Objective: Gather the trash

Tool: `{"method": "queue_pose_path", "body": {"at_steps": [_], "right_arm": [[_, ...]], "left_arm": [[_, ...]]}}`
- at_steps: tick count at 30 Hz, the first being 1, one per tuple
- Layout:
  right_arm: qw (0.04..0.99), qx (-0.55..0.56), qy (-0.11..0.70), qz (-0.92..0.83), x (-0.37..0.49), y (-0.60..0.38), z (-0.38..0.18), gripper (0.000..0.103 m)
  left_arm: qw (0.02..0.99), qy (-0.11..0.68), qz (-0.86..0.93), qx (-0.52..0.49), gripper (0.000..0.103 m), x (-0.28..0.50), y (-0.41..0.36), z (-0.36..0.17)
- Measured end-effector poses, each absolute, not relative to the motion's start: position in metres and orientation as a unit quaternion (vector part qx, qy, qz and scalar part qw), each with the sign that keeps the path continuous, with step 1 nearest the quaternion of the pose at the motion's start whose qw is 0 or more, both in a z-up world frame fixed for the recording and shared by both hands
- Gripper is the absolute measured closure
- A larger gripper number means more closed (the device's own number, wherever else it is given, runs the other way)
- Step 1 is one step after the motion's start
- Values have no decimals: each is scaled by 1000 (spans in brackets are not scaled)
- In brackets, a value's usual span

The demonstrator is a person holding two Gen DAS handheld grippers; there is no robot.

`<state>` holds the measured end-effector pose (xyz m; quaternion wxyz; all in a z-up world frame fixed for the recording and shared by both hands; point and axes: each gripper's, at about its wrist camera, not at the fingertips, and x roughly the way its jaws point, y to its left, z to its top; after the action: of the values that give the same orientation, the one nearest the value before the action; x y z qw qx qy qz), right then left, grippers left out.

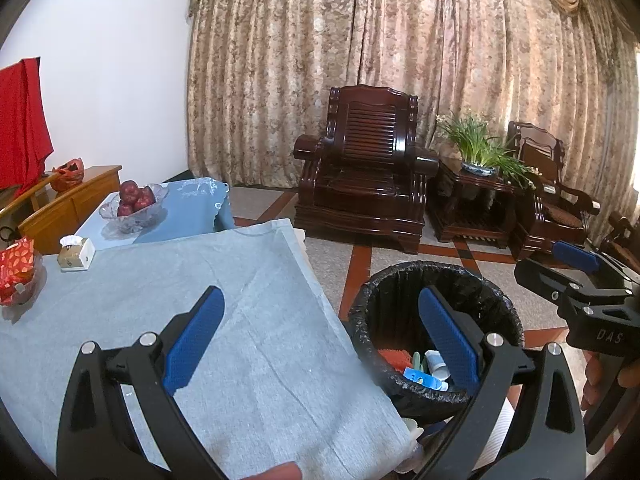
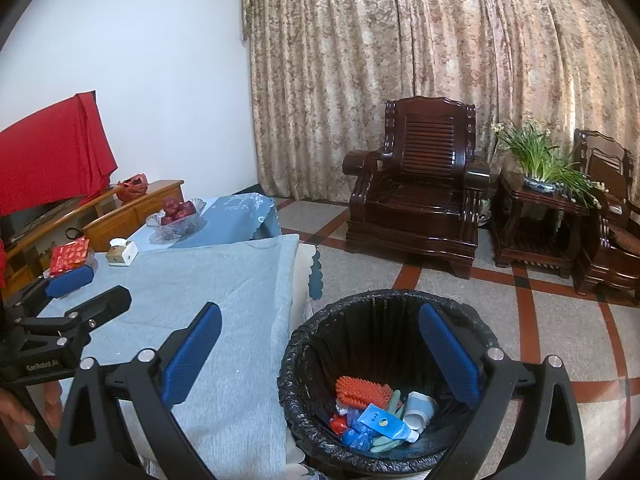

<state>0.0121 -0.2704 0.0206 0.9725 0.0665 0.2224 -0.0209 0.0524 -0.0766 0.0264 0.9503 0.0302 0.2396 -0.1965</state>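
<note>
A round bin with a black liner (image 2: 384, 320) stands on the floor at the table's right corner; it also shows in the left wrist view (image 1: 400, 300). Inside lie an orange spiky piece (image 2: 362, 392), a crushed white cup (image 2: 418, 410), a blue tube (image 2: 384, 426) and blue wrappers. My right gripper (image 2: 320, 356) is open and empty, held above the bin's left rim. My left gripper (image 1: 320, 340) is open and empty over the table's right edge. The right gripper also shows in the left wrist view (image 1: 576, 268); the left one shows in the right wrist view (image 2: 80, 284).
The table with a grey-blue cloth (image 1: 180, 300) carries a tissue box (image 1: 76, 254), a red packet (image 1: 16, 268) and a glass bowl of apples (image 1: 134, 204). A wooden cabinet (image 1: 68, 200) stands at the left wall. Dark wooden armchairs (image 1: 364, 164) and a potted plant (image 1: 478, 148) stand before the curtain.
</note>
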Motion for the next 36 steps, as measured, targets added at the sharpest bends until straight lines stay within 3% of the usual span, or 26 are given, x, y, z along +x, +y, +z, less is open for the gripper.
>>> {"method": "queue_pose_path", "body": {"at_steps": [36], "right_arm": [[972, 67, 226, -20, 16, -273, 18, 6]], "left_arm": [[950, 241, -196, 33, 8, 51, -74, 27]]}}
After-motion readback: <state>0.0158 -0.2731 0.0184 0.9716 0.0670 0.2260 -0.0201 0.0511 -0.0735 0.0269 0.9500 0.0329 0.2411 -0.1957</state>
